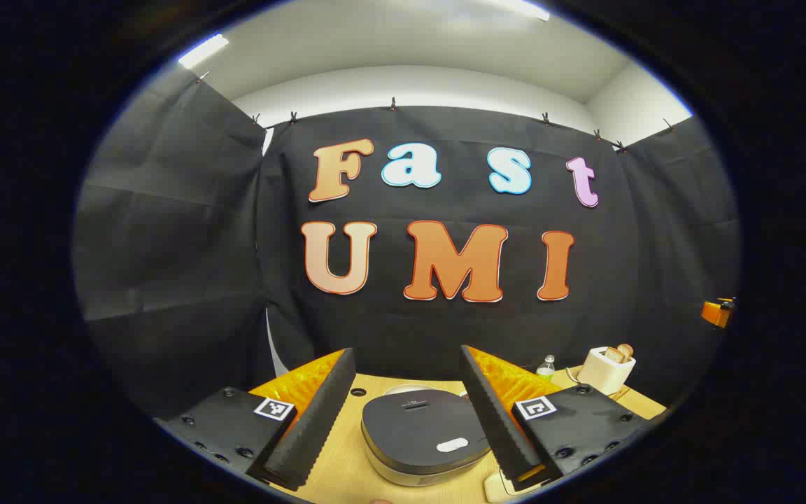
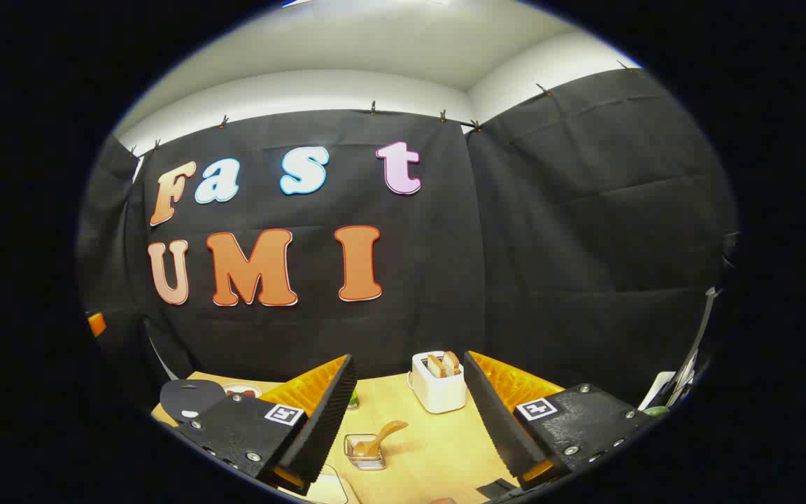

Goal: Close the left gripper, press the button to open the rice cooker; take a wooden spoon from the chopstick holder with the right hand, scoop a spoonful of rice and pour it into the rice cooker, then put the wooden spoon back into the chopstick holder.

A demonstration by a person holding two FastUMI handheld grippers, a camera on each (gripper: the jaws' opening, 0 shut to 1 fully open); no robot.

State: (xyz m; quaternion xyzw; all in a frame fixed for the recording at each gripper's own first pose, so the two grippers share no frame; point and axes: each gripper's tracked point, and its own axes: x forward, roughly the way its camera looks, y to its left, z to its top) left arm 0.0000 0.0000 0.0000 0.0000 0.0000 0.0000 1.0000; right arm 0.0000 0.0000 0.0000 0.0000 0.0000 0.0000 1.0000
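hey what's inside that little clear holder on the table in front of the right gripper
A wooden spoon leans in the clear holder, handle sticking out up and to the right. Its bowl sits low inside, against something brownish; what that is cannot be made out, and the holder's bottom is covered.

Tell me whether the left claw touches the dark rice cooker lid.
Apart. The left gripper view shows the open left claw above the closed rice cooker lid.
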